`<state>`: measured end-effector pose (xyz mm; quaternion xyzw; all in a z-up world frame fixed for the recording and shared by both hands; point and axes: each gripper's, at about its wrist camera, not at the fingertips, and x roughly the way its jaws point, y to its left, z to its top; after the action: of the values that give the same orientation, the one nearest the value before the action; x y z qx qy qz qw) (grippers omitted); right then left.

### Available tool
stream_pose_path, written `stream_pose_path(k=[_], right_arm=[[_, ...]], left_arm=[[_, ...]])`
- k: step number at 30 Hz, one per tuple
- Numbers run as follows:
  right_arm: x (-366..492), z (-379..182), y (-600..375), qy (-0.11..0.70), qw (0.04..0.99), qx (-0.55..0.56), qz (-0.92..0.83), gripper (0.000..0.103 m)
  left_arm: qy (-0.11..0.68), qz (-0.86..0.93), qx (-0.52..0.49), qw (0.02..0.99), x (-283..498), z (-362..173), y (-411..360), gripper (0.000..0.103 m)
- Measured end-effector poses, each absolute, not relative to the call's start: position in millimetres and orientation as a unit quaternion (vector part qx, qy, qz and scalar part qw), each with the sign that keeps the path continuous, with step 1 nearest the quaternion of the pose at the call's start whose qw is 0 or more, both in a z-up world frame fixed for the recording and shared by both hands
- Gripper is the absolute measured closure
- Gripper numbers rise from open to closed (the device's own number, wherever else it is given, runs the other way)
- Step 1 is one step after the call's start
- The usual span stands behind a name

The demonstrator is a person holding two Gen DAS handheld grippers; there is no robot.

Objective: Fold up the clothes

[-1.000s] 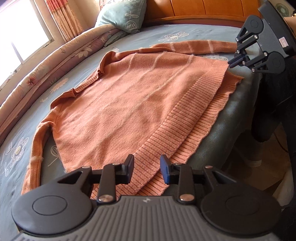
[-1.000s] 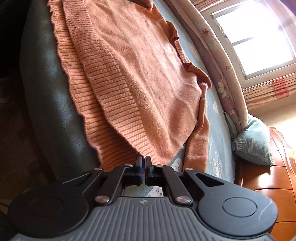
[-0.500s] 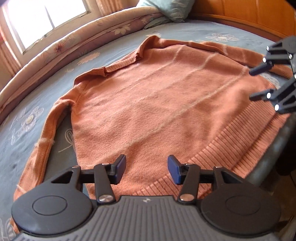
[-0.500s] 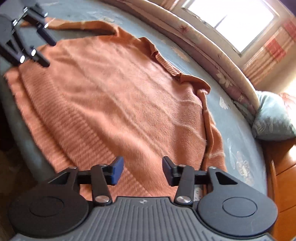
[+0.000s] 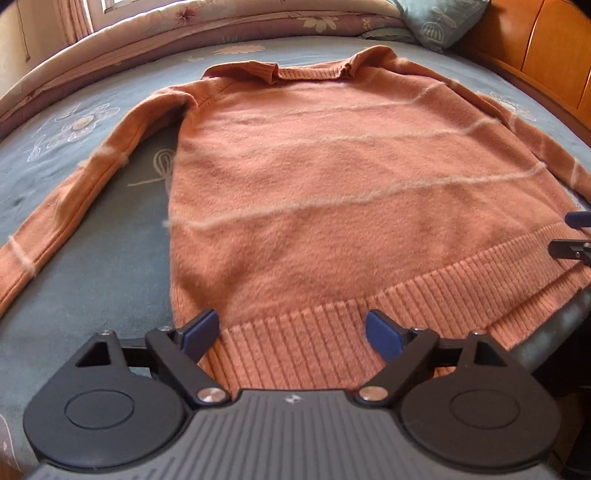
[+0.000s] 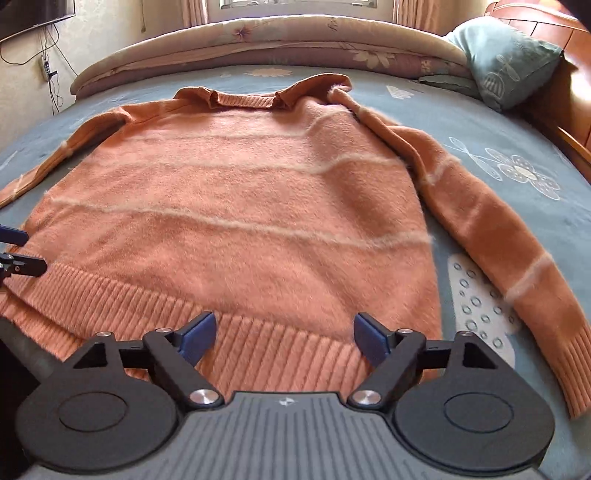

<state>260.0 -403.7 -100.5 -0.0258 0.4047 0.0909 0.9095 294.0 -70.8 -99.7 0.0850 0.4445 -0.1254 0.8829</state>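
Lying flat, orange sweater [image 5: 332, 206] with pale stripes.

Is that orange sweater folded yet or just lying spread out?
Spread out. The sweater lies flat on the bed, both sleeves stretched to the sides, no fold in the body.

We've got bright daylight from the window [image 6: 295, 3] at the top of the frame, blown out white. Heavy fisheye bend at the edges, dark corners. The sweater [image 6: 240, 221] looks a bit soft, motion-blurred near its hem.
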Motion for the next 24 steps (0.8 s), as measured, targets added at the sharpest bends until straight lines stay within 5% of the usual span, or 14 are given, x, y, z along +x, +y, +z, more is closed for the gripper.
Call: stream_pose_path(k=[3,13,19,24], right_arm=[[238.7,-107.4,-409.0,0.400,0.912,-0.022,0.092,0.000],[245.8,-87.9,-409.9,0.329,0.932,0.075,0.130,0.000],[293.6,-94.9,-394.4,0.352,0.908,0.136,0.185,0.000],[287.7,-104.7,-381.6,0.359,0.916,0.062,0.167,0.000]], left_arm=[[0.447,-0.125,0.088,0.881,284.6,-98.1,-69.5,0.015],[0.410,-0.144,0.115,0.893,302.1,-65.2,-100.1,0.015],[0.483,-0.145,0.004,0.863,356.8,-80.9,-94.5,0.015],[0.499,-0.119,0.013,0.858,340.8,-89.8,-62.0,0.015]])
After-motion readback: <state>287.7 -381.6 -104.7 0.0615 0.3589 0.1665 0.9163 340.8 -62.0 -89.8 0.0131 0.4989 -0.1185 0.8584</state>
